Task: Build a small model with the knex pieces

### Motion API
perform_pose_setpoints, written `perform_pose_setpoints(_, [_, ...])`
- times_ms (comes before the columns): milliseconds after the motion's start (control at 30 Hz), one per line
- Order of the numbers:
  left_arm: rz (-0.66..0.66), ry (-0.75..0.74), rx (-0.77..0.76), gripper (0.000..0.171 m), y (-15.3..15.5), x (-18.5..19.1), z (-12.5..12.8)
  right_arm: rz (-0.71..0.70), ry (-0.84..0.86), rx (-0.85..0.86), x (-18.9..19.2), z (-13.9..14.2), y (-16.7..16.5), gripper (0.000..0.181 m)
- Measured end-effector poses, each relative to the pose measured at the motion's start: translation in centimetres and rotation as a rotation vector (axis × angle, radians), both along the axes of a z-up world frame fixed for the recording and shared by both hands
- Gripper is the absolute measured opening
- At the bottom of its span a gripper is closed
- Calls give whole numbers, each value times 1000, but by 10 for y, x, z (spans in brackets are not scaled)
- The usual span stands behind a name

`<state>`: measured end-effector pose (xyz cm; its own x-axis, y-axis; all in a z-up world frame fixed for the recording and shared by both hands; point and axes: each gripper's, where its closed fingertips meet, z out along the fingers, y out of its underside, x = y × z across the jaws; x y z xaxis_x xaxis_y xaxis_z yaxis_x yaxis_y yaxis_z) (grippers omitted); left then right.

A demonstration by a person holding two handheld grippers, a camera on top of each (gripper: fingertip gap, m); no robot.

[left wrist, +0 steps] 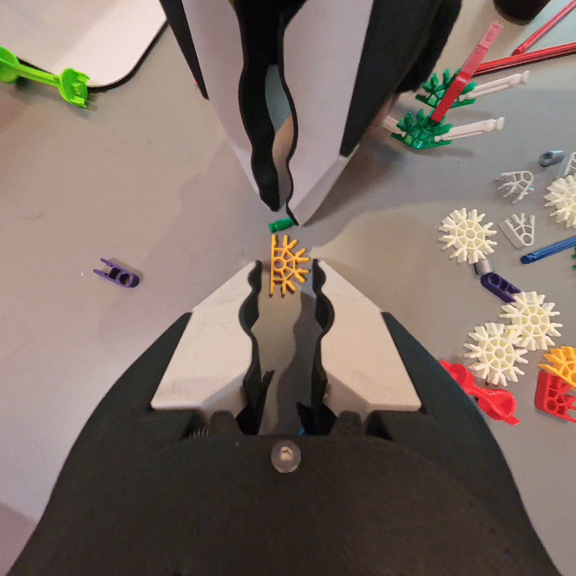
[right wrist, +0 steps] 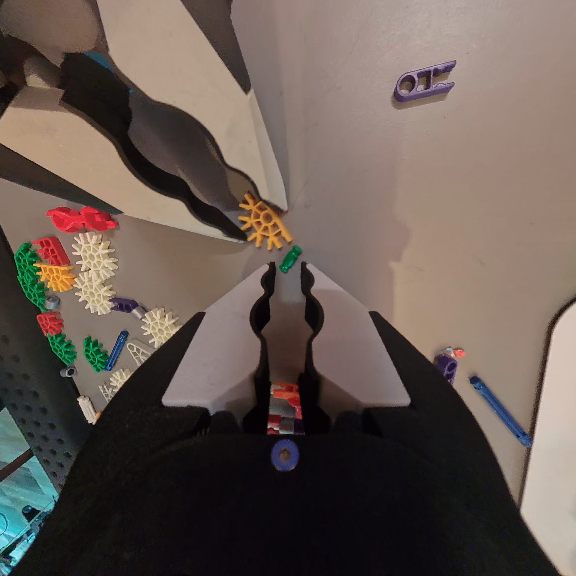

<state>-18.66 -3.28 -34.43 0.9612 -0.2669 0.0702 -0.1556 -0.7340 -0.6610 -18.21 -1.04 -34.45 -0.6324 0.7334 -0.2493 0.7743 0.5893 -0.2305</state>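
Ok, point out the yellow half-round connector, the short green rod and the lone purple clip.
yellow half-round connector (left wrist: pixel 285 265), left wrist view, on its hub ring.
short green rod (right wrist: pixel 290 258), right wrist view, mid-shaft.
lone purple clip (right wrist: pixel 424 81), right wrist view, on its middle.

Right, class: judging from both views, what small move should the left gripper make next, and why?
Probably close the left gripper on the yellow connector: it sits between the open fingertips, slim gaps either side, with the green rod just beyond.
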Motion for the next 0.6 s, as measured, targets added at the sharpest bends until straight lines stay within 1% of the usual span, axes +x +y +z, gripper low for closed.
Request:
perform_pose_setpoints(33, [-1, 9, 1, 22, 1, 0, 0, -3, 6, -11, -1, -1, -2, 13])
perform_pose_setpoints(67, [-12, 11, 3, 19, 1, 1, -1, -5, 13, -25, -1, -1, -4, 12])
perform_pose_setpoints(133, [-25, 11, 0, 19, 0, 1, 0, 13, 16, -35, 0, -2, -6, 5])
perform_pose_setpoints(200, [-54, 24, -2, 18, -2, 0, 0, 46, 26, -38, 1, -2, -7, 3])
perform_pose_setpoints(267, [-97, 41, -5, 18, -6, 0, 0, 100, 27, -40, 3, -2, -9, 3])
perform_pose_setpoints(367, [-164, 52, -1, 18, -11, 3, 4, 229, 33, -57, 11, -2, -16, 3])
perform_pose_setpoints(467, [-224, 40, 16, 18, -14, 8, 8, 310, 40, -55, 14, -1, -20, 4])
perform_pose_setpoints(533, [-275, 27, 17, 18, -15, 15, 10, 335, 49, -48, 14, -1, -21, 3])
perform_pose_setpoints(600, [-295, 68, -6, 17, -15, 14, 5, 347, 45, -51, 15, -1, -21, 3])
